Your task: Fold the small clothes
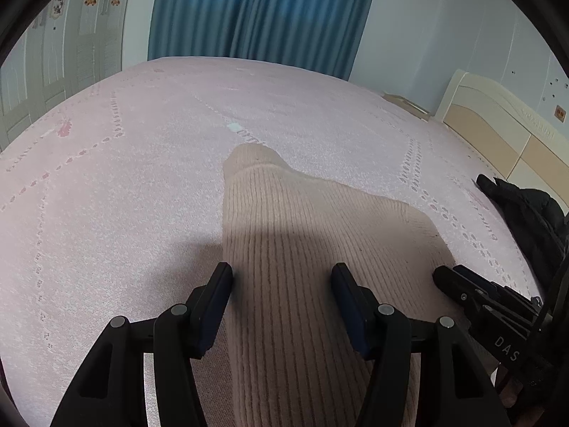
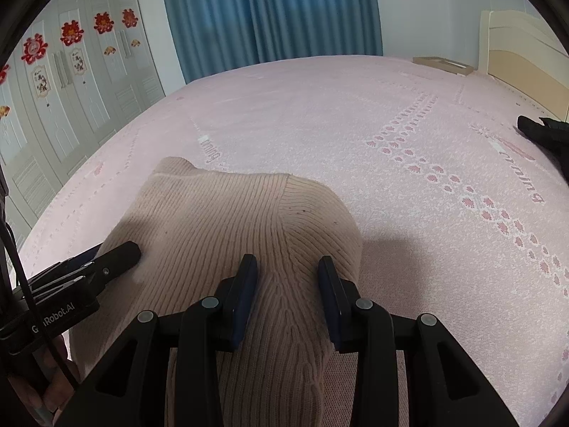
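A beige ribbed knit sweater (image 1: 302, 206) (image 2: 213, 213) lies on the pink bed (image 1: 142, 178) (image 2: 391, 114), its far end narrowing to a folded cuff or collar (image 1: 252, 156). My left gripper (image 1: 281, 274) is open low over the sweater's near left part, its left finger at the garment's edge and flat fabric between the jaws. My right gripper (image 2: 287, 263) stands narrower over the sweater's near right part, a seam running between its jaws; the knit does not look pinched. Each gripper shows from the side in the other view, the left gripper (image 2: 121, 252) and the right gripper (image 1: 448, 277).
A black garment (image 1: 526, 210) (image 2: 544, 131) lies at the bed's right edge by the cream headboard (image 1: 498, 117) (image 2: 522, 53). A flat cardboard box (image 2: 444, 64) sits at the far right corner. Blue curtains (image 1: 256, 10) and white wardrobe doors (image 2: 53, 106) stand beyond the bed.
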### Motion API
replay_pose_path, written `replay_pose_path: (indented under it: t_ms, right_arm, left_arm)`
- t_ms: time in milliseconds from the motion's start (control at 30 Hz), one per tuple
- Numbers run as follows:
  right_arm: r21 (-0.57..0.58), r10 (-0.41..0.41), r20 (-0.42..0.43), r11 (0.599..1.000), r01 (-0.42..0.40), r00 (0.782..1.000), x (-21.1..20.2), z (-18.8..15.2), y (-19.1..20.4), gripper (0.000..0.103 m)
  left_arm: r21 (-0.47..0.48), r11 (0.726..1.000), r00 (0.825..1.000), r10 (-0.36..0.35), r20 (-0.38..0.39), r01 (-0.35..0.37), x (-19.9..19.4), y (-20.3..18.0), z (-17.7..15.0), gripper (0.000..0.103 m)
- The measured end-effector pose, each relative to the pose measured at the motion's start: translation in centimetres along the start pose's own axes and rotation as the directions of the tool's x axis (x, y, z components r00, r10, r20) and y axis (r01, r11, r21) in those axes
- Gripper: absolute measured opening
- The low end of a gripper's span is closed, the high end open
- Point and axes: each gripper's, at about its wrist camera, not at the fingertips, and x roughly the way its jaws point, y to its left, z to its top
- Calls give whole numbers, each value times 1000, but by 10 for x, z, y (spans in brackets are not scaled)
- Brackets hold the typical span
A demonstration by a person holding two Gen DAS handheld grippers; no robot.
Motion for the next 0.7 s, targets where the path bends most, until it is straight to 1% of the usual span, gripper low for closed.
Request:
replay_pose_path:
  t_ms: [133, 267, 467, 600, 700]
  right_arm:
    - [-2, -7, 10, 1000, 7, 1000, -2, 1, -2, 34]
    - [3, -3, 5, 1000, 3, 1000, -2, 2, -3, 34]
    - [3, -7, 10, 1000, 7, 1000, -5, 1, -3, 34]
    - [11, -6, 13, 1000, 5, 1000, -7, 0, -6, 34]
    - [19, -20, 16, 1000, 20, 1000, -8, 0, -9, 37]
  left_arm:
    - [-50, 999, 1000, 6, 19, -5, -3, 9, 2, 56]
    - [-80, 997, 1000, -12, 2, 12, 0, 16, 3, 56]
    - [-50, 999, 1000, 11, 7, -11, 1, 12, 2, 56]
    - [-45, 999, 1000, 14, 7, -14, 0, 11, 2, 56]
    - [-42, 999, 1000, 17, 7, -16, 0, 10, 2, 57]
